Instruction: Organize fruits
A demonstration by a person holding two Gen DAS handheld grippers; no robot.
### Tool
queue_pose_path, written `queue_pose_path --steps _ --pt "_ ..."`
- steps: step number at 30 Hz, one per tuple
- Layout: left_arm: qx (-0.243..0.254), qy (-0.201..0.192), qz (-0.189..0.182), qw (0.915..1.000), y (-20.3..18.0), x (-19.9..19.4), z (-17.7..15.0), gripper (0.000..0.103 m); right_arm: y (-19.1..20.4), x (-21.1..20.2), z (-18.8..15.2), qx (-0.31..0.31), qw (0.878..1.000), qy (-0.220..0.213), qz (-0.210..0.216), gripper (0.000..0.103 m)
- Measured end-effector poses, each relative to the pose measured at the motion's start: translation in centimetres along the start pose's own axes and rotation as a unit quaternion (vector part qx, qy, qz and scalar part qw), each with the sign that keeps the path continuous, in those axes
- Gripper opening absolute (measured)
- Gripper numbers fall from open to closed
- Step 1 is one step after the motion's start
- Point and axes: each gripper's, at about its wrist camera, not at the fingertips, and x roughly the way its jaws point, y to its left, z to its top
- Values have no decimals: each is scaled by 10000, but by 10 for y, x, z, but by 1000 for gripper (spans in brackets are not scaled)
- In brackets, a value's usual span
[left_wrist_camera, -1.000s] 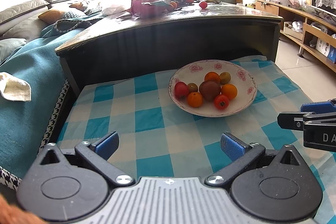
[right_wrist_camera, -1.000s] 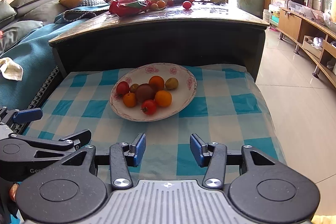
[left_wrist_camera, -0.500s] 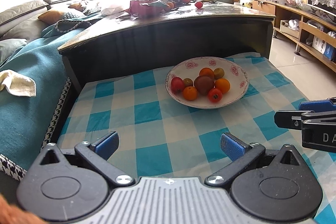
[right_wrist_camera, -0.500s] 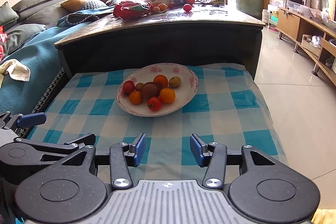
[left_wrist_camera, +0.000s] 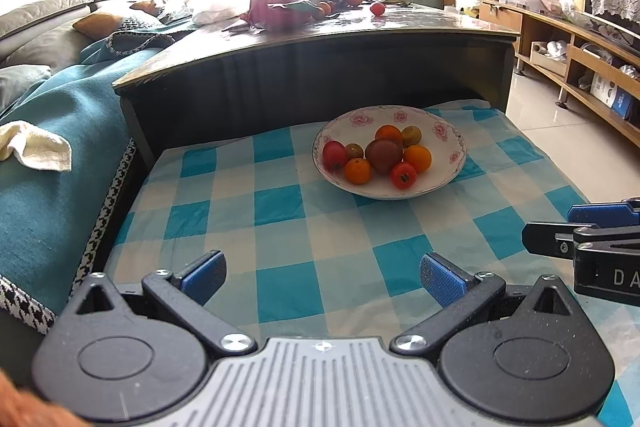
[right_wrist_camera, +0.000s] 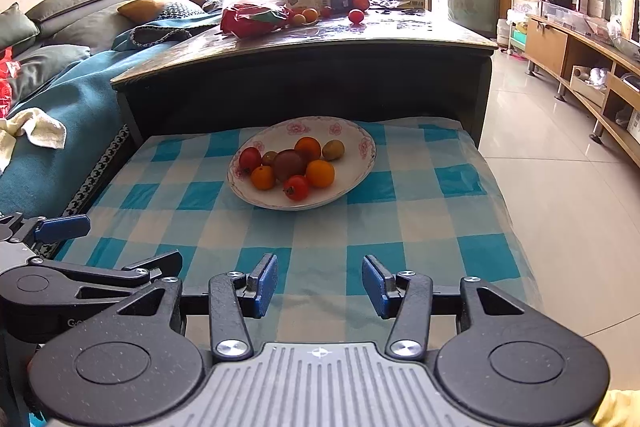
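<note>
A white flowered plate sits on a blue-and-white checked cloth and holds several small fruits: oranges, red tomatoes, a dark plum and small greenish ones. My left gripper is open and empty, low over the cloth, well short of the plate. My right gripper is open and empty, also short of the plate. Each gripper shows at the edge of the other's view.
A dark table rises behind the cloth, with a red bag, boxes and loose fruits on top. A teal-covered sofa with a white towel lies left. Tiled floor and a wooden shelf unit lie right.
Both grippers have drawn back from the plate, which now looks smaller and farther away. Both stay open and empty.
</note>
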Motion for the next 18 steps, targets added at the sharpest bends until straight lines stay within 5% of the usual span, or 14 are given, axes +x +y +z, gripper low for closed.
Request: queue_pose_path --steps 18 --pt "46 -15 -36 10000 0 -20 -10 103 8 -18 -13 -9 10000 2 46 42"
